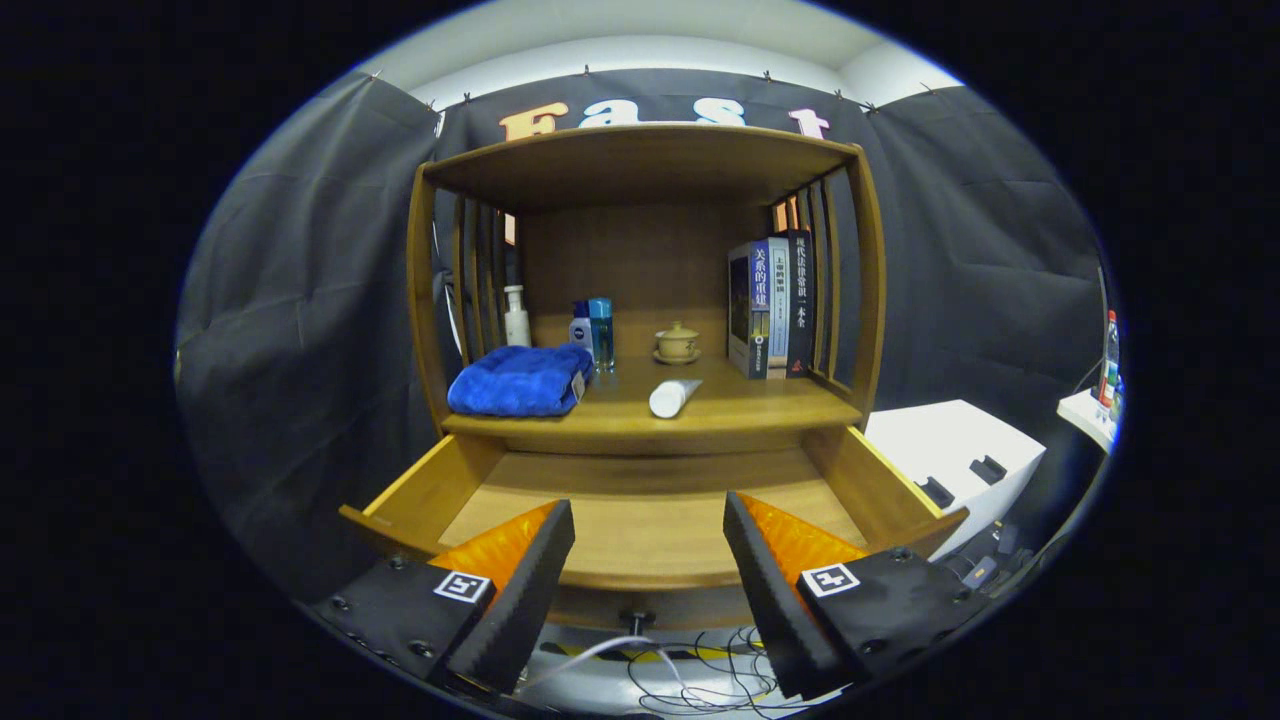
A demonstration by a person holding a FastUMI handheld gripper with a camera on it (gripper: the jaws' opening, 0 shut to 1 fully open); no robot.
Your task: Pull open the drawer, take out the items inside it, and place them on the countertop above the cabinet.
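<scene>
From my seat at the controls, the far left of the bench [740, 405] carries a white pump bottle [516, 316] standing upright by the cabinet's slatted side, with a folded blue towel [520, 381] lying in front of it at the bench's front edge. Just right of the towel stand two small bottles [593, 332] close together, one paler and one blue. Near the middle a white tube [673, 397] lies on its side, its cap end toward me, and behind it sits a small lidded cup [677, 342] on a saucer. Further right a row of books [772, 307] stands upright against the right-hand slats. Below the bench the drawer [640, 505] is pulled well out, and the floor of it that I can see is bare wood. My tongs [648, 545] are spread wide and pinching nothing; they hover over the drawer's front rail, with the open drawer just ahead of and between the fingers and the bench items beyond them. Off to the right stands a white box [950, 450], well apart from the cabinet.
</scene>
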